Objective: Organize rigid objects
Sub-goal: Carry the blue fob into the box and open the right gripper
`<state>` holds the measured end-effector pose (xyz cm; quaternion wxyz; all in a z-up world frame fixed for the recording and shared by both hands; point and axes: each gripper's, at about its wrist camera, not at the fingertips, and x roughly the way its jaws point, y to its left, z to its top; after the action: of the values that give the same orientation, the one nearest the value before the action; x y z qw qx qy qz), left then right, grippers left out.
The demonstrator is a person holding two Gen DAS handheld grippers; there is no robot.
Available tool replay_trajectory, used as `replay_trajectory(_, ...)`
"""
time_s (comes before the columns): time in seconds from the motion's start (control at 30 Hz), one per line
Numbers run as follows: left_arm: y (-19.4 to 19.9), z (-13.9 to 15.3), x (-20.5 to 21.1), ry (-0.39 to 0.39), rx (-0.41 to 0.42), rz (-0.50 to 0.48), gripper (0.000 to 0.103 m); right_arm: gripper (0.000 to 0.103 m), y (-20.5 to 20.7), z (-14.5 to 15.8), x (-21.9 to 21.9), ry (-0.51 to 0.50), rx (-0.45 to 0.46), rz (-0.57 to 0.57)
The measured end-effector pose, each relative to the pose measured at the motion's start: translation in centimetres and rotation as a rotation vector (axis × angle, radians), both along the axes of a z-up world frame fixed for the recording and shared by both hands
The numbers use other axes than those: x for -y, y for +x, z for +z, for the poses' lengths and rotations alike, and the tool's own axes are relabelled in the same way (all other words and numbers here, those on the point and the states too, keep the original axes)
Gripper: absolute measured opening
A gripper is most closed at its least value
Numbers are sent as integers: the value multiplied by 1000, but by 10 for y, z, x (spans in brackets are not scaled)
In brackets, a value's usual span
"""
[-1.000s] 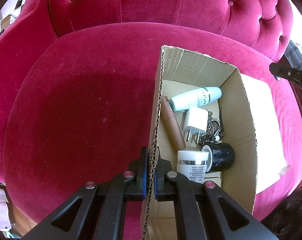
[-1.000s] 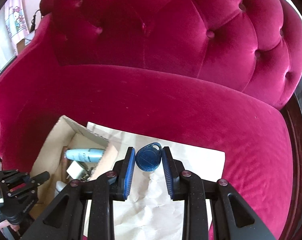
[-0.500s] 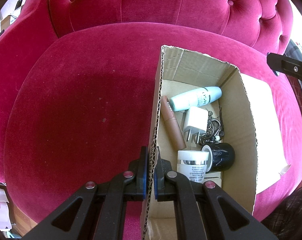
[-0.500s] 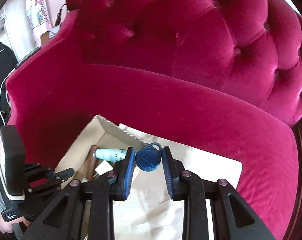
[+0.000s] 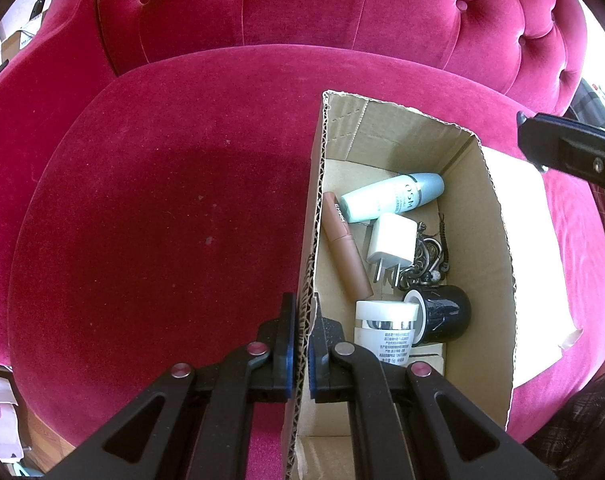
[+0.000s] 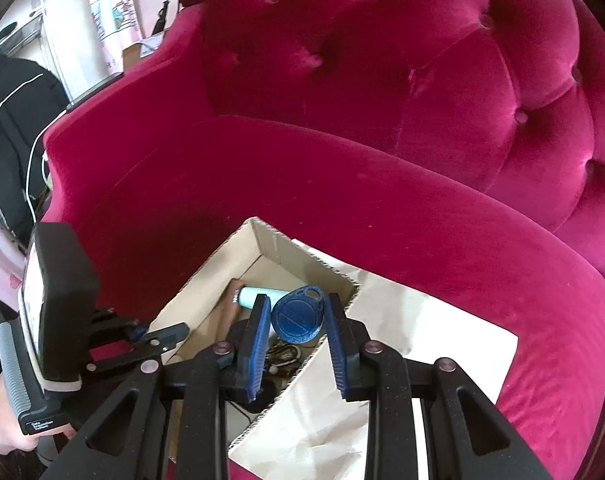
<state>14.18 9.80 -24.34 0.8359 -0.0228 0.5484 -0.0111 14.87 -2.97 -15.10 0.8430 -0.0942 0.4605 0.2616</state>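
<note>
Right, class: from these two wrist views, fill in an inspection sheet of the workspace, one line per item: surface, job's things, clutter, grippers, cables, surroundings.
Surface: red velvet seat; white paper sheet lies beside the box.
Job's things: cardboard box holds pale blue bottle, brown tube, white charger plug, white jar, black cup, dark metal trinket. Blue key fob is above the box.
Clutter: nothing seen.
Grippers: left gripper shut on the box's left wall; right gripper shut on the blue key fob.
Cables: white cable beyond the armrest.
Surroundings: tufted backrest; dark garment at left.
</note>
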Motion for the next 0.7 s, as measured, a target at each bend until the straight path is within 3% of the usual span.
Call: replay_trajectory(0.7, -1, 0, 1, 0, 2, 0, 4, 29, -15, -10, -21, -7, -36, 134)
